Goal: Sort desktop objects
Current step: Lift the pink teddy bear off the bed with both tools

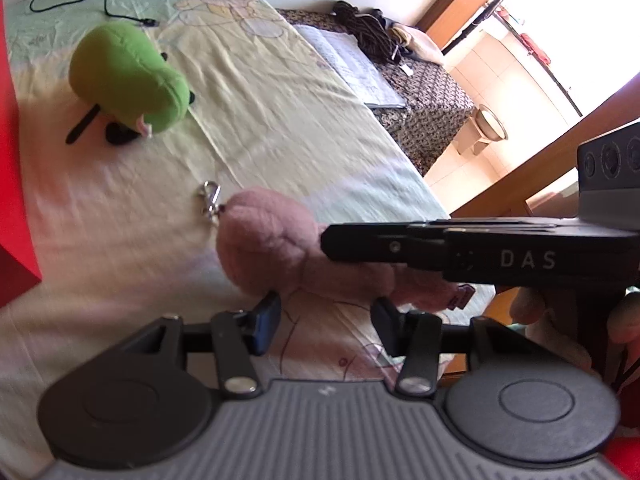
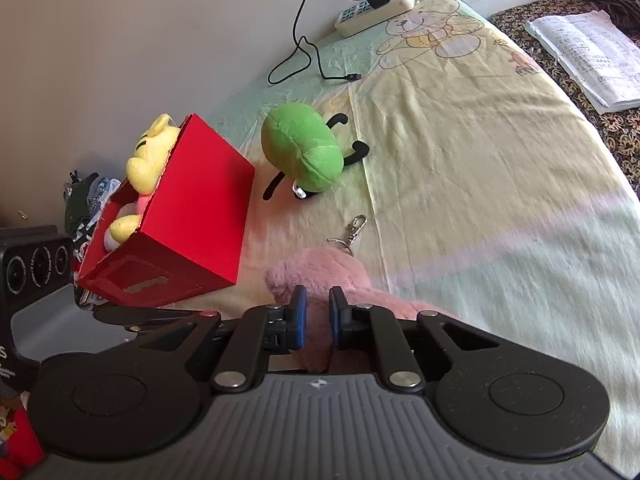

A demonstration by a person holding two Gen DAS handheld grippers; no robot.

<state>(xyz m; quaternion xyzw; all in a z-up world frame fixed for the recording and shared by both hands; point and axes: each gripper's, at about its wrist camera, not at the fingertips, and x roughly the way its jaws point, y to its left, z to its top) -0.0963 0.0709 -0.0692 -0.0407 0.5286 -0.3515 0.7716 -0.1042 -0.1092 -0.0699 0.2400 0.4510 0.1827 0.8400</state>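
Note:
A pink plush toy [image 1: 272, 240] [image 2: 320, 268] with a metal key clasp [image 1: 210, 198] [image 2: 356, 228] sits near the front of the cloth-covered table. My right gripper [image 2: 318, 316] is shut on it, its blue pads squeezing the fur; in the left wrist view it [image 1: 326, 240] comes in from the right. My left gripper [image 1: 326, 312] pinches the toy's lower edge between its tips. A green plush toy [image 1: 128, 76] [image 2: 304, 152] lies farther back. Left of it stands a red box [image 2: 200, 208] [image 1: 12, 160] with a yellow plush toy [image 2: 152, 156] inside.
A white power strip [image 2: 376, 10] and a black cable [image 2: 304, 52] lie at the table's far edge by the wall. An open book [image 2: 592, 52] [image 1: 352, 64] rests on a patterned surface to the right. The bear-print cloth [image 2: 480, 160] covers the table.

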